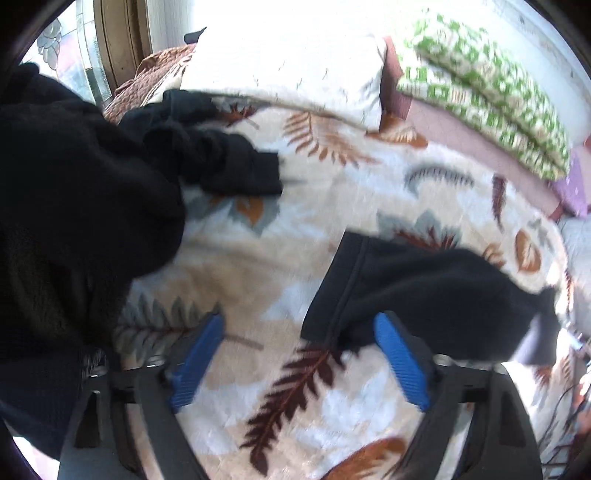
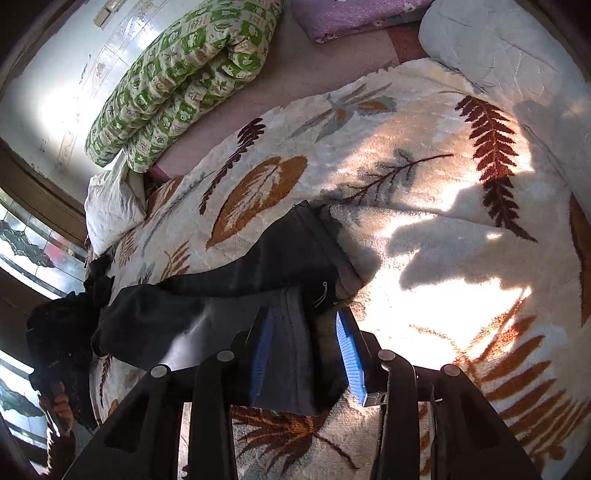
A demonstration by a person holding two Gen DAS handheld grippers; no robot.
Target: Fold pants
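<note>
Black pants lie on a leaf-patterned blanket (image 1: 280, 258). In the left wrist view one hemmed leg end (image 1: 424, 288) rests by the right blue pad, and a bunched black part (image 1: 207, 158) lies at the upper left. My left gripper (image 1: 299, 354) is open wide above the blanket, and only the hem's corner reaches between its pads. In the right wrist view the pants (image 2: 258, 266) stretch from the left to my right gripper (image 2: 306, 354). Its pads stand apart with a grey-edged cuff (image 2: 291, 350) loose between them.
A folded green-and-white quilt (image 1: 480, 92) (image 2: 184, 74) and a white pillow (image 1: 295, 66) lie at the blanket's far edge. A purple cloth (image 2: 351, 14) is behind them. A dark fabric mass (image 1: 74, 203) fills the left. Stained-glass window panes (image 2: 22, 240) are at the left.
</note>
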